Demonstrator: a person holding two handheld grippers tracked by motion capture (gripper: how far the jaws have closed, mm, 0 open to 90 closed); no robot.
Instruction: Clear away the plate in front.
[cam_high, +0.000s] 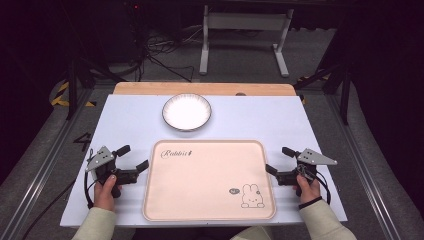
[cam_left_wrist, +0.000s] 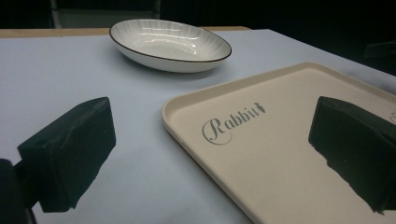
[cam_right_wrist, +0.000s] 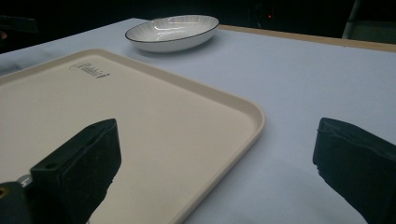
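Note:
A cream tray (cam_high: 209, 212) with a rabbit drawing and a "Rabbit" word lies at the near middle of the table; nothing lies on it. A white bowl with a dark rim (cam_high: 186, 111) stands behind it, with nothing inside. My left gripper (cam_high: 132, 157) is open just off the tray's left edge, held by a hand. In the left gripper view its jaws straddle the tray's corner (cam_left_wrist: 170, 112), with the bowl (cam_left_wrist: 170, 44) beyond. My right gripper (cam_high: 279, 160) is open by the tray's right edge. The right gripper view has the tray edge (cam_right_wrist: 254, 126) between its jaws and the bowl (cam_right_wrist: 172, 31) far off.
The table (cam_high: 265, 117) has a pale blue-white top and a wooden strip (cam_high: 204, 88) along its far edge. Behind it on the dark floor are cables and a white metal stand (cam_high: 245, 37). Bare table lies on both sides of the bowl.

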